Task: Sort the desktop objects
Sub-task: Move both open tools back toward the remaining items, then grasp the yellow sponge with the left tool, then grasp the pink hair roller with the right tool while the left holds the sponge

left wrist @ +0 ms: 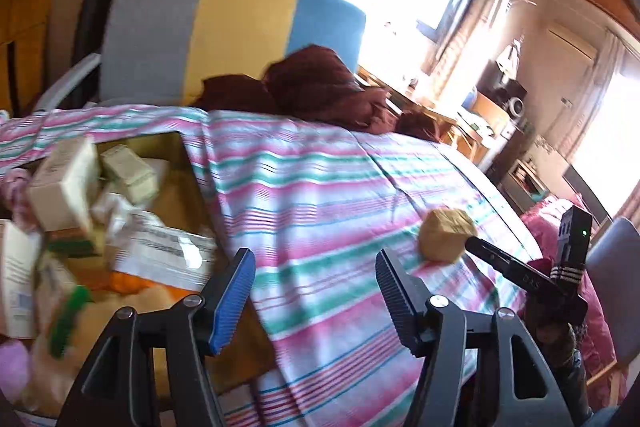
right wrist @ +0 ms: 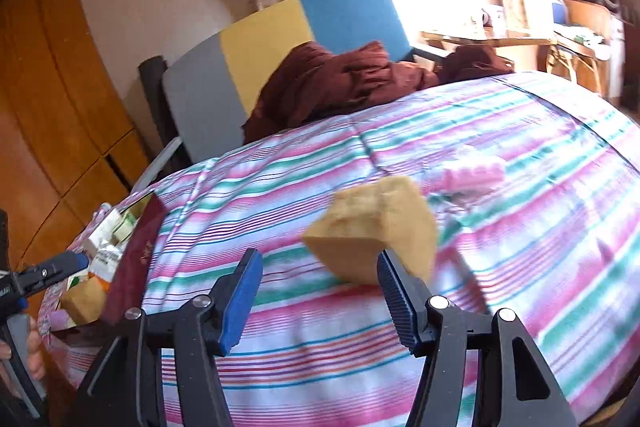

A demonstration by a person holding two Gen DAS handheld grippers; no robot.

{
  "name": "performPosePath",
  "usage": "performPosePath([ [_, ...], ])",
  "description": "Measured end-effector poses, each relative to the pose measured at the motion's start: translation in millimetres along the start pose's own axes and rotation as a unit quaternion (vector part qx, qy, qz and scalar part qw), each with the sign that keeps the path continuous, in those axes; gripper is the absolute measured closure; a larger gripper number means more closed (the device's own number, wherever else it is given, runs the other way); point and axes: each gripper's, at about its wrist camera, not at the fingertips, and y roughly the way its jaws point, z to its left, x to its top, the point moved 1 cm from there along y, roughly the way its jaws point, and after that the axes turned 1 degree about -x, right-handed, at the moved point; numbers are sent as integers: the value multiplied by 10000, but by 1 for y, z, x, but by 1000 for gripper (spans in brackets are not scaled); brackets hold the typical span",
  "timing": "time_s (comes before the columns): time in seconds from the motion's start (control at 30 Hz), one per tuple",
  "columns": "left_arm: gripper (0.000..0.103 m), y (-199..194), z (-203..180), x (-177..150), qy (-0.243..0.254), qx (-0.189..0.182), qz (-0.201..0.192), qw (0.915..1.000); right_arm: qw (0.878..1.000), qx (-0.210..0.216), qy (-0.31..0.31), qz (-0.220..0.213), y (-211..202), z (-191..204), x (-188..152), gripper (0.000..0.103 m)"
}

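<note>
While the striped cloth [right wrist: 360, 163] covers the whole bench, the things to sort lie in two places on it. At its left edge an open cardboard box [left wrist: 176, 187] holds a heap of small cartons and packets, too blurred and overlapped to count; I make out at least two pale cartons. One tan block [right wrist: 380, 223], a sponge or wrapped lump by its look, rests out in the middle of the cloth, and one pink lump [right wrist: 474, 173] lies just beyond it, too smeared to name. One dark red garment [right wrist: 340, 83] is bunched at the far edge, against one chair [right wrist: 276, 39] with grey, yellow and blue panels.

The right tool [right wrist: 320, 287] has its jaws spread wide and grips nothing; the block sits just ahead of its right finger, off the centre line. The left tool [left wrist: 316, 287] is likewise spread and empty, hanging over the box's near right corner.

I judge the risk to be a skewed grasp: if the right tool closes from here, one finger would probably meet the block's corner first and push or roll it across the loose cloth. The cloth may also ruck and drag the pink lump along. The blur suggests quick motion, which would make such a miss likelier.
</note>
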Motion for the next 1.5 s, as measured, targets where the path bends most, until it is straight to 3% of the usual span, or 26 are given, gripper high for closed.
performPosePath([
  [0.07,37,24,-27,0,219,-229,225,9992,9992,-225,328,-30,-3,-30,-1,42],
  [0.17,19,56,-68,-1,553,-519,501,9959,9955,-464,820,-85,-6,-73,-4,42],
  [0.27,18,81,-103,1,737,-711,674,9925,9915,-622,1136,-156,-5,-99,-5,41],
  [0.33,14,94,-122,4,853,-722,685,9914,9899,-643,1248,-189,-3,-108,-8,39],
  [0.4,3,108,-137,7,946,-679,719,9906,9892,-640,1302,-196,0,-115,-11,38],
  [0.47,0,123,-145,12,951,-639,761,9905,9886,-626,1359,-192,3,-121,-13,38],
  [0.83,2,188,-176,13,1123,-389,1015,9877,9897,-469,1315,-319,4,-130,-18,36],
  [0.87,9,192,-173,12,1062,-364,1034,9883,9899,-471,1302,-312,5,-130,-17,35],
  [0.9,22,195,-169,11,992,-341,1048,9889,9901,-474,1289,-304,5,-130,-17,35],
  [0.97,27,197,-160,9,854,-445,1094,9893,9904,-482,1263,-287,5,-130,-16,35],
  [1.03,32,191,-154,9,838,-552,991,9900,9906,-568,1217,-255,7,-129,-11,35],
  [1.23,33,155,-135,7,987,-504,582,9921,9940,-878,636,-116,27,-115,25,28],
  [1.37,33,134,-118,-4,997,-411,472,9931,9937,-1090,237,135,54,-107,50,18],
  [1.5,33,120,-100,-17,901,-332,416,9945,9904,-1330,-63,383,83,-104,66,17],
])
